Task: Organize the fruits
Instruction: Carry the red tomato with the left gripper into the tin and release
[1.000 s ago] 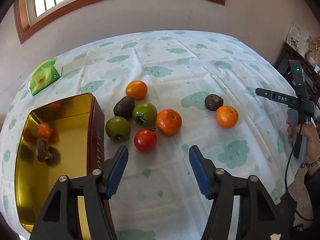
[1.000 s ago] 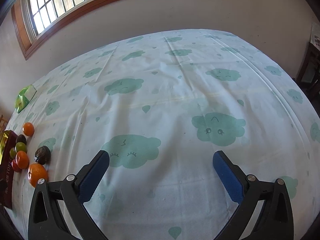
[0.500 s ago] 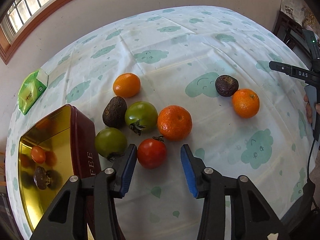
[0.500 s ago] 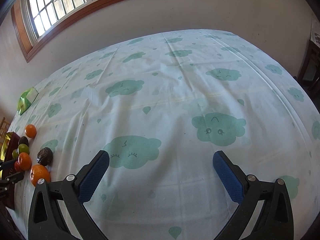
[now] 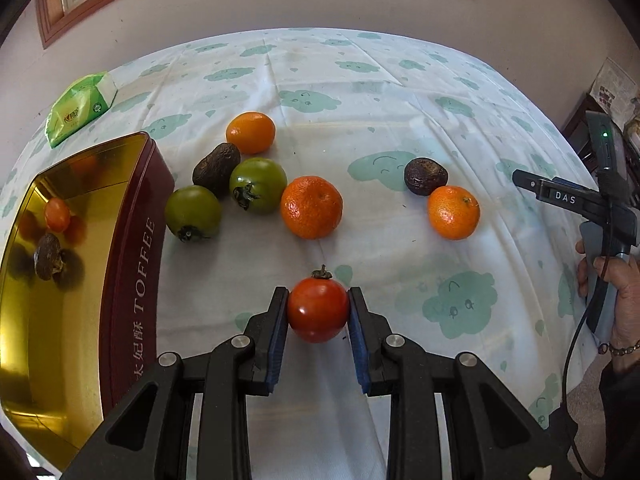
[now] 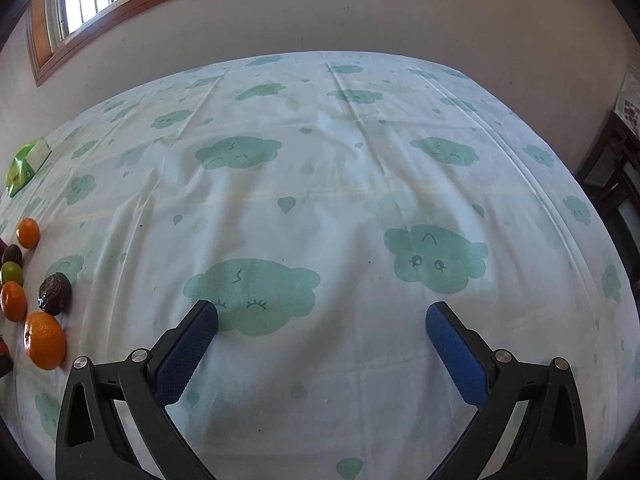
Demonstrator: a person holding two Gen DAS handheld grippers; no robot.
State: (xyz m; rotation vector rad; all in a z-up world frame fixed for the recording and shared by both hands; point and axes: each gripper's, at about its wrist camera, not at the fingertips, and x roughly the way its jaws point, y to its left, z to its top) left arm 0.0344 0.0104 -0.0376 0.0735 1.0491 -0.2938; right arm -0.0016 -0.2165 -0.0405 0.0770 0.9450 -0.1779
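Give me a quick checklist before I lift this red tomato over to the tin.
1. Grip: left gripper fingers have just closed; both pads press the red tomato. Ok.
2. Tomato centred between the pads, stem up. Ok.
3. Tin open, with bare floor beside the two fruits inside. Ok.
4. Path to the tin: green tomato sits near its wall, so lift first. Ok.
5. Right gripper open, over bare cloth, away from the fruit. Ok.
6. Tomato clear of the cloth: cannot tell.

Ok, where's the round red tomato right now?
Left wrist view, lower centre: the round red tomato sits clamped in the left claw, nearer the camera than the large orange mandarin.
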